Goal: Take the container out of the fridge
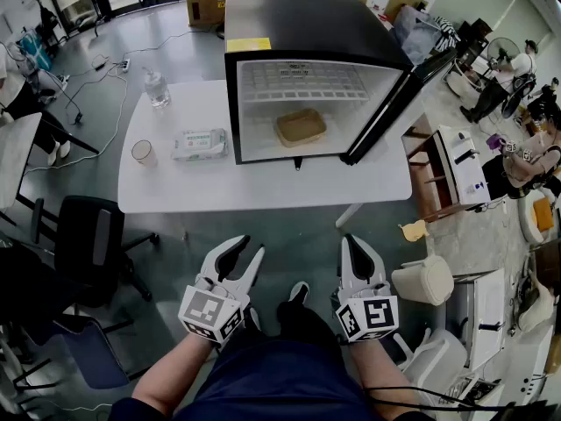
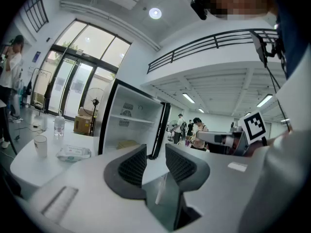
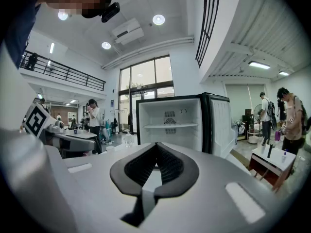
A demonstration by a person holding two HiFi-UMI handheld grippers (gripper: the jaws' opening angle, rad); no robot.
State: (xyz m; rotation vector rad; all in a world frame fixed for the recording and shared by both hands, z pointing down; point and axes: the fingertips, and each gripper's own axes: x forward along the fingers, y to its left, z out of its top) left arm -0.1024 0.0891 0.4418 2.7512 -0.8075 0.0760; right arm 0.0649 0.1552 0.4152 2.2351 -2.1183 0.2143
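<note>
left gripper (image 1: 244, 248) jaws apart, nothing between | right gripper (image 1: 362, 242) jaws pressed together, empty | both well short of fridge (image 1: 307, 24), door (image 1: 399, 108) open | tan container (image 1: 301, 127) on fridge floor, looks empty in head view; left gripper view shows only its side | wipes pack (image 1: 200, 144), cup (image 1: 143, 153), bottle (image 1: 156, 88) left of fridge

I see a white worktop (image 1: 263, 191) carrying the open fridge (image 1: 307, 33) on its right half. Just left of the fridge lies a pack of wipes (image 1: 200, 144), a cup (image 1: 143, 153) beside it, and a clear bottle (image 1: 156, 88) stands farther back.
</note>
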